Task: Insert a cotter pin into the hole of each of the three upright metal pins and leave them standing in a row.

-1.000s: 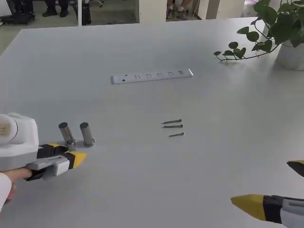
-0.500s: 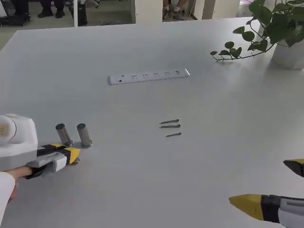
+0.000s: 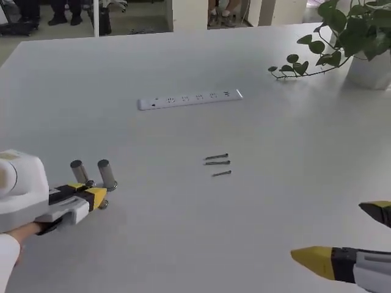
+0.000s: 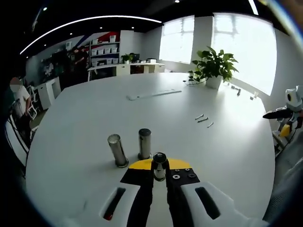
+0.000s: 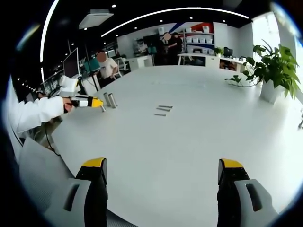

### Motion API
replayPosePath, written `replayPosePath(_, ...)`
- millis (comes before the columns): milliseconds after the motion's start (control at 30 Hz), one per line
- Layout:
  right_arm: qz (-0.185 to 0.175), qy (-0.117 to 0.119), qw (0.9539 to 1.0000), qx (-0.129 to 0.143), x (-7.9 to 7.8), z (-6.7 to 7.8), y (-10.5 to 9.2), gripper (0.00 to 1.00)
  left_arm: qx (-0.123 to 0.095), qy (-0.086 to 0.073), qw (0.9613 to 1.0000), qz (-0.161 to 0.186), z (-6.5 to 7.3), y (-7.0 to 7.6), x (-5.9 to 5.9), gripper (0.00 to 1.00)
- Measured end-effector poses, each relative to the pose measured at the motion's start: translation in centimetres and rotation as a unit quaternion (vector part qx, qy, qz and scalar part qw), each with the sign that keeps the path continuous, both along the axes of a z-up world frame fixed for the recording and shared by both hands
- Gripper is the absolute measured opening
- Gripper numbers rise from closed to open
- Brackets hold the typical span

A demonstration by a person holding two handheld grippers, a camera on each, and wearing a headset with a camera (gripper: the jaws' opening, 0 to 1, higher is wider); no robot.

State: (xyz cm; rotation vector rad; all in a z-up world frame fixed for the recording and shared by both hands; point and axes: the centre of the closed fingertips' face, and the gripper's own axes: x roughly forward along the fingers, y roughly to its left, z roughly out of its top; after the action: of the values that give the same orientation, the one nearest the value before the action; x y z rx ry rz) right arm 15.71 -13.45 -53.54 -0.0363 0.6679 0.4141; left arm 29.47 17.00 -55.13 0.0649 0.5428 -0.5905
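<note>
left gripper view: the left tool (image 4: 159, 171) is closed on one upright metal pin (image 4: 159, 163), two standing pins (image 4: 145, 143) just above. right gripper view: the right tool (image 5: 161, 172) is open, three cotter pins (image 5: 162, 110) straight ahead. head view: they lie at frame centre on the bench (image 3: 183, 238), long axes left-right.

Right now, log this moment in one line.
left gripper: shut on metal pin | right gripper: open | two other pins: upright | cotter pins: lying loose

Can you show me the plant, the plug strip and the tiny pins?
plant (image 3: 354, 30), head view, its leaves.
plug strip (image 3: 190, 99), head view, middle of its top.
tiny pins (image 3: 217, 162), head view, the middle pin.
</note>
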Motion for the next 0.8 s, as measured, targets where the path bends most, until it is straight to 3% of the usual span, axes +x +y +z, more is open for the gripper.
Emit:
replayPosePath(333,0.001,-0.015,0.9998,0.013,-0.1,0.4,0.1,0.96,0.015,-0.022,0.9995,-0.017,2.5,-2.6,-1.4,0.07)
replayPosePath(433,0.001,-0.017,0.9997,0.018,-0.2,0.3,0.1,0.96,0.03,-0.027,0.9986,-0.033,2.8,-3.6,-2.1,0.07)
replayPosePath(600,0.001,-0.02,0.9995,0.022,-0.3,0.2,-0.2,0.94,0.036,-0.027,0.9981,-0.043,2.8,-5.0,-3.0,0.07)
replayPosePath(800,-0.001,-0.023,0.9993,0.028,-0.5,0.1,-1.0,0.94,0.046,-0.015,0.9972,-0.058,1.5,-6.5,-3.8,0.07)
